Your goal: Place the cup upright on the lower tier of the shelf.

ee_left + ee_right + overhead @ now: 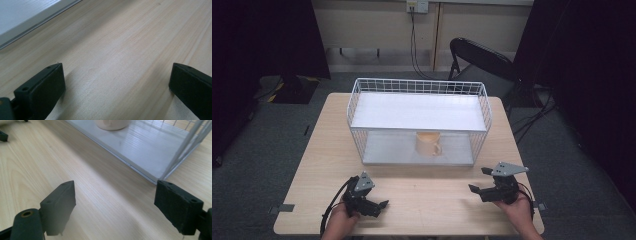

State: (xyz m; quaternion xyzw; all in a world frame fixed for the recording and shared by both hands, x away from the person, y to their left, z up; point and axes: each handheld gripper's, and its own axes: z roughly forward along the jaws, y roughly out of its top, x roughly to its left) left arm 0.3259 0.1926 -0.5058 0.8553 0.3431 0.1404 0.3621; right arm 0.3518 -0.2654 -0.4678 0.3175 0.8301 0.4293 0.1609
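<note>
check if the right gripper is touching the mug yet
Apart. In the high view the right gripper sits over bare table in front of the wire rack, while the mug stands inside on the lower shelf.

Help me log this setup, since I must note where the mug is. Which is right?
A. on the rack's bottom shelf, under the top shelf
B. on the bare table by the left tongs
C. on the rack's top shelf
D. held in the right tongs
A: the mug stands on the lower shelf of the wire rack, beneath its white top shelf, and both tongs are open and empty.
</note>
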